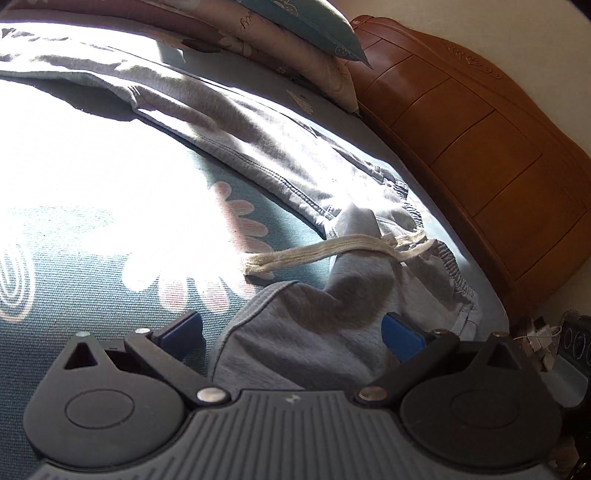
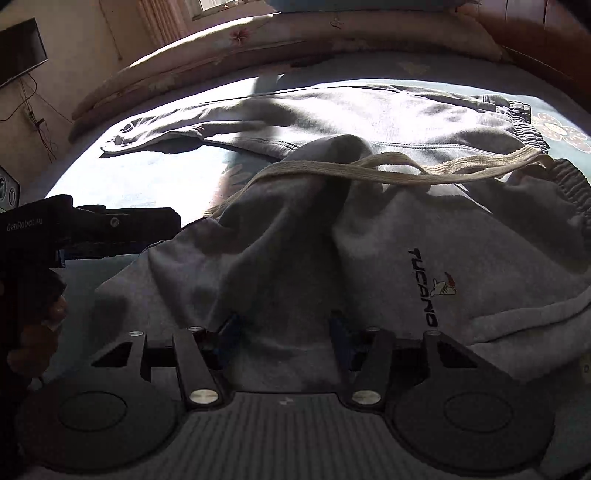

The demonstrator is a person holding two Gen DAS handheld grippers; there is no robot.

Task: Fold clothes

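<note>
**A:** Sunlit bed point(image 1: 92, 229) with a teal flower-print cover, pillows point(image 1: 314, 33) stacked at the upper middle of the left wrist view, a carved wooden headboard point(image 1: 480, 129) down its right side. What are the grippers doing?

**B:** Start at the right gripper point(image 2: 284, 332). Its jaws stand apart over a fold of the grey sweatpants point(image 2: 295, 258), and the blue pads do not press on the cloth, so nothing is held. The left gripper point(image 1: 291, 332) is likewise spread, with a raised hump of the same fabric between its pads and no squeeze that I can see.

**A:** And which way do the pants lie from them?

**B:** Directly ahead of both. In the right wrist view the near part rises from the jaws to a ridge at centre frame, with the elastic waistband point(image 2: 569, 195) at the right edge. One long leg runs across the upper frame toward the upper left, so the long axis lies crosswise to that gripper. The left gripper's dark body shows at the left edge of that view, near the cloth's edge.

**A:** How does the garment look?

**B:** Soft grey fleece, rumpled, with a black logo print point(image 2: 424, 288) at lower right and a cream drawstring point(image 2: 406, 170) draped loosely over the ridge. I judge it needs smoothing before the next fold.
</note>
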